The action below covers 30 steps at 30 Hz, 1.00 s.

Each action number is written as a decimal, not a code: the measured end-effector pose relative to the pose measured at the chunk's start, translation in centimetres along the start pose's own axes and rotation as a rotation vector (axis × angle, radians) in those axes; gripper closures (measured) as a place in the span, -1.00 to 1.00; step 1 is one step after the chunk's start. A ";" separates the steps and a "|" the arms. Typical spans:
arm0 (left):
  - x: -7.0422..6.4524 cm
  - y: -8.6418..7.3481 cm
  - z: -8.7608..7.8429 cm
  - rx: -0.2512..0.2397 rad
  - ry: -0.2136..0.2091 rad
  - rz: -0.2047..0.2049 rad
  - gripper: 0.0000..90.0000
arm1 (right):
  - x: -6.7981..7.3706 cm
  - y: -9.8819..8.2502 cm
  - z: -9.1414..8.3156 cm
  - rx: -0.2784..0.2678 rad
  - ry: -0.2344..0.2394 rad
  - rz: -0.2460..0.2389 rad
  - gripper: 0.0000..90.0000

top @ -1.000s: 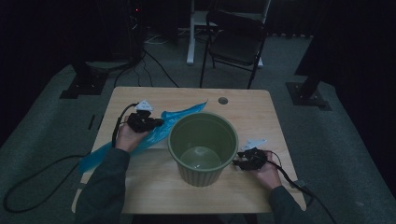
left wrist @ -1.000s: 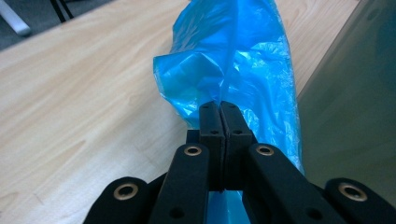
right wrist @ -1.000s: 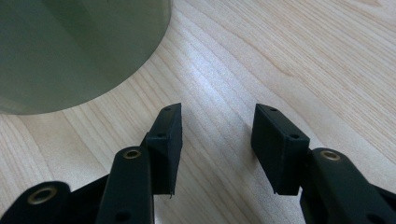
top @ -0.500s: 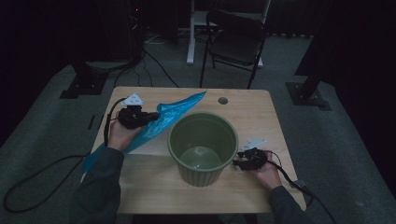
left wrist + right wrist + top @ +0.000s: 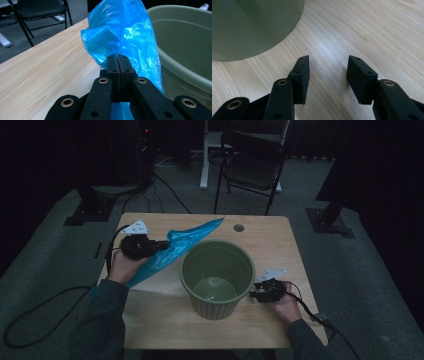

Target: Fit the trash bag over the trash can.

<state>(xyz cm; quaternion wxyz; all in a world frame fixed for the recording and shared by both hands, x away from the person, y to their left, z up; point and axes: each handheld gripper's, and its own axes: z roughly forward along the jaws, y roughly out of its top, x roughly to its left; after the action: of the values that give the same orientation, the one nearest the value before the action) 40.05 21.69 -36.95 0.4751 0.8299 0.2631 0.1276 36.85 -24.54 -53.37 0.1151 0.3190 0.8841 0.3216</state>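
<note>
While the left gripper (image 5: 117, 58) pinches the blue bag (image 5: 125, 32), the right gripper (image 5: 328, 75) gapes empty.

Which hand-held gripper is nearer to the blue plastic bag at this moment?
Left. The left hand-held gripper is shut on the blue plastic bag, pinching it beside the green bin. The right hand-held gripper stands open over the table on the bin's far side, away from the bag.

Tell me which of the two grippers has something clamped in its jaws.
The left gripper: its jaws are shut on the blue plastic bag. The right gripper stands open over bare table.
</note>
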 end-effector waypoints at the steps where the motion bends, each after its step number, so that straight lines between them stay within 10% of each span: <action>1: -0.1 0.0 -0.1 0.000 -0.003 0.006 0.99 | 0.0 0.0 0.0 -0.001 0.000 0.000 0.17; 30: -3.4 0.3 -3.1 -0.031 -0.205 0.165 0.99 | 0.0 0.0 0.0 -0.001 0.000 0.003 0.17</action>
<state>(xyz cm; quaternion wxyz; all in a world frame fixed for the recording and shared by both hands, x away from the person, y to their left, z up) 35.89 21.92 -35.00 0.5000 0.8501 0.1421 0.0848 36.82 -24.56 -53.38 0.1145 0.3203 0.8834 0.3223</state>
